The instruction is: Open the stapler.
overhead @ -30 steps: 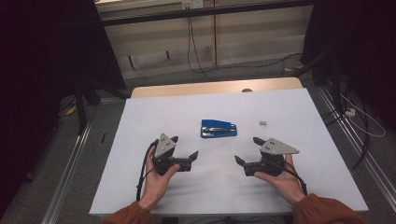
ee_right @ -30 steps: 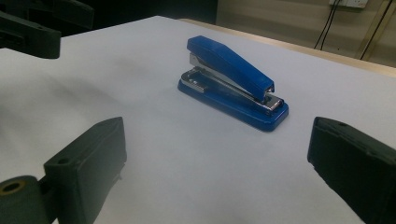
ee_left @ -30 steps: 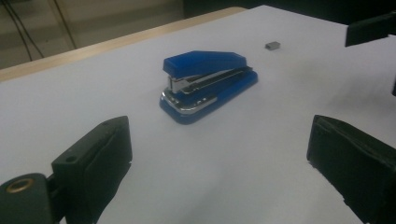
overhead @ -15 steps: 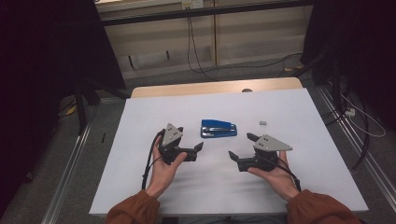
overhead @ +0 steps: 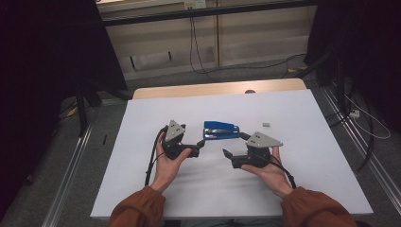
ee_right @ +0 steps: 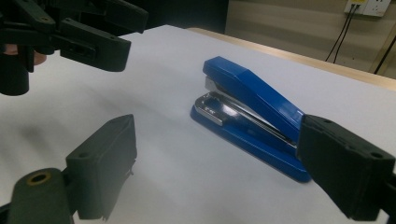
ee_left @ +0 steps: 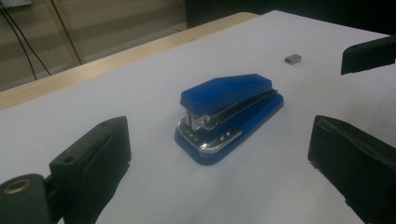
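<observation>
A white tabletop [overhead: 312, 156] fills the middle of the frame, dim room and wall cables behind. The blue stapler [overhead: 221, 130] lies at centre, long axis left to right. Left hand-held gripper [overhead: 199, 146] and right hand-held gripper [overhead: 234, 146] flank it, both spread wide.

**Legible markings: none**

Blue stapler [ee_left: 229, 116]: no brand, label or number can be read on its cover, base or metal parts. Small grey staple box [ee_left: 293, 58]: too small to tell any print. White surface [overhead: 302, 118]: blank. Grey gripper plates: unmarked.
</observation>
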Demonstrator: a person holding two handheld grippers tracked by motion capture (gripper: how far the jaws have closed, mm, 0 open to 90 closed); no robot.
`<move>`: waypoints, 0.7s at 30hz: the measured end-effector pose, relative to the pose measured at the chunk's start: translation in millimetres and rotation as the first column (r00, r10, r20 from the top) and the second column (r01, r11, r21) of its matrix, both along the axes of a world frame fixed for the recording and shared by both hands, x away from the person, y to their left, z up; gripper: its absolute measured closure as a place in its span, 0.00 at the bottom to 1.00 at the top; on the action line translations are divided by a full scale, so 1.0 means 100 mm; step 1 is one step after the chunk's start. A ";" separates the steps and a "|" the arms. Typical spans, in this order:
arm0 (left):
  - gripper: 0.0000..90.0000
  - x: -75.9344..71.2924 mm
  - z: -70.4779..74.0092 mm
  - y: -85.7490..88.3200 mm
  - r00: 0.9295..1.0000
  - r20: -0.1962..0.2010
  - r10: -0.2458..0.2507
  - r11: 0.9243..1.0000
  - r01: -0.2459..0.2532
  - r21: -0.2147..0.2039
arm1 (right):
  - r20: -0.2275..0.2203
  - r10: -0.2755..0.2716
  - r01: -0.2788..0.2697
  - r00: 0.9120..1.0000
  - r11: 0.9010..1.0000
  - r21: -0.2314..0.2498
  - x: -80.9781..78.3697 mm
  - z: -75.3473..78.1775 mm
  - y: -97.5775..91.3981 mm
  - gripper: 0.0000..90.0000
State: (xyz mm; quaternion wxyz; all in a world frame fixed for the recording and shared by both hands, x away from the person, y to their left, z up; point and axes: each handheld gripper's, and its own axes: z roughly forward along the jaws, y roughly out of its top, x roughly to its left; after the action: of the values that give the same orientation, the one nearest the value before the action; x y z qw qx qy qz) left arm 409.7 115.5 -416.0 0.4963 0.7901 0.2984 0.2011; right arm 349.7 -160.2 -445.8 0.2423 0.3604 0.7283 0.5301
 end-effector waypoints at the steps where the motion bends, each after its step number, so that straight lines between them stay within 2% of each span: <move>1: 0.08 0.00 0.00 0.00 1.000 0.000 0.000 1.000 0.000 0.000 | 0.000 0.000 0.000 1.000 1.000 0.000 0.00 0.00 0.00 0.13; 6: 0.08 0.06 -0.03 -0.04 1.000 -0.002 0.005 1.000 -0.005 0.001 | -0.010 0.034 -0.034 0.999 0.999 -0.013 0.07 -0.01 0.11 0.14; 10: 0.08 0.11 -0.02 -0.05 1.000 0.004 0.008 1.000 -0.008 0.014 | -0.015 0.033 -0.033 0.999 0.999 -0.016 0.11 0.00 0.14 0.16; 11: 0.08 0.15 0.00 -0.05 1.000 0.020 0.005 1.000 -0.005 0.010 | -0.022 0.022 -0.022 1.000 0.999 -0.026 0.15 0.01 0.16 0.19; 13: 0.08 0.18 0.01 -0.06 1.000 0.024 0.004 1.000 -0.004 0.004 | -0.026 0.018 -0.019 1.000 0.999 -0.029 0.16 0.01 0.17 0.20; 19: 0.08 0.32 0.03 -0.07 0.999 0.035 0.033 0.999 -0.033 0.001 | -0.017 0.011 -0.011 1.000 1.000 -0.020 0.27 0.02 0.21 0.24; 21: 0.08 0.36 0.03 -0.09 0.998 0.036 0.048 0.999 -0.048 0.015 | -0.018 0.006 -0.007 1.000 1.000 -0.020 0.30 0.01 0.22 0.25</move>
State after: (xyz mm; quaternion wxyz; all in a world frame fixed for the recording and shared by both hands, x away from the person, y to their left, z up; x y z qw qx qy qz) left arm 445.3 106.5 -412.5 0.4904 0.7828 0.3068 0.2293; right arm 379.3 -138.2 -444.8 0.2376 0.3603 0.7369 0.5203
